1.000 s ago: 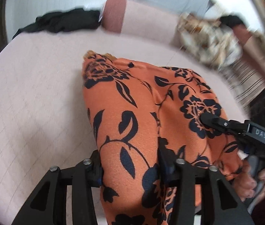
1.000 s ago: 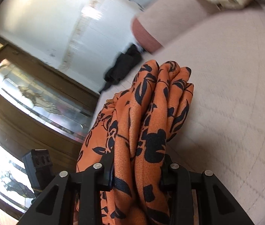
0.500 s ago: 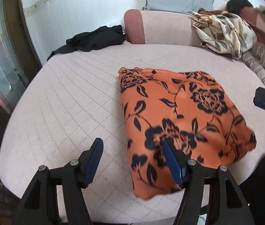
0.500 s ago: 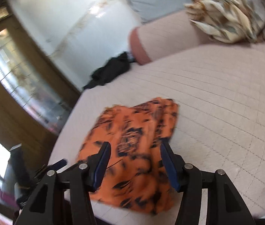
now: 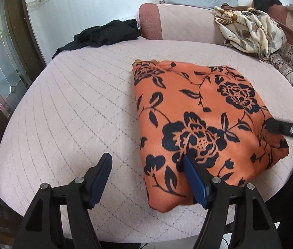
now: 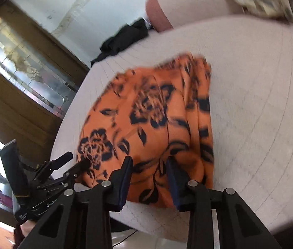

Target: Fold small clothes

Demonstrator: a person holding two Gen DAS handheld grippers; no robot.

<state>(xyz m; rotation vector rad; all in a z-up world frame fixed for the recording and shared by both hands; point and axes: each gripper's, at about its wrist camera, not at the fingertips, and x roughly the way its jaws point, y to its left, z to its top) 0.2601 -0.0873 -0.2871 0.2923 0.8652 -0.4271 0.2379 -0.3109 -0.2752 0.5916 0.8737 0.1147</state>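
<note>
Left gripper point(image 5: 146, 178): we hold it wide open and empty, jaws just opened, right finger point(image 5: 194, 178) over the near edge of the cloth.
Right gripper point(image 6: 149, 176): jaws just narrowed, part open above the cloth, gripping nothing.
Orange floral garment point(image 5: 200, 112): folded flat near the front edge of the pink quilted cushion point(image 5: 73, 108).
Step, our judgement: smooth the bundle, squaring loose edges without dragging it.

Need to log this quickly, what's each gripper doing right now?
Left gripper: open, just widened, holding nothing.
Right gripper: open, just narrowed, over the orange floral garment, not gripping it.
</note>
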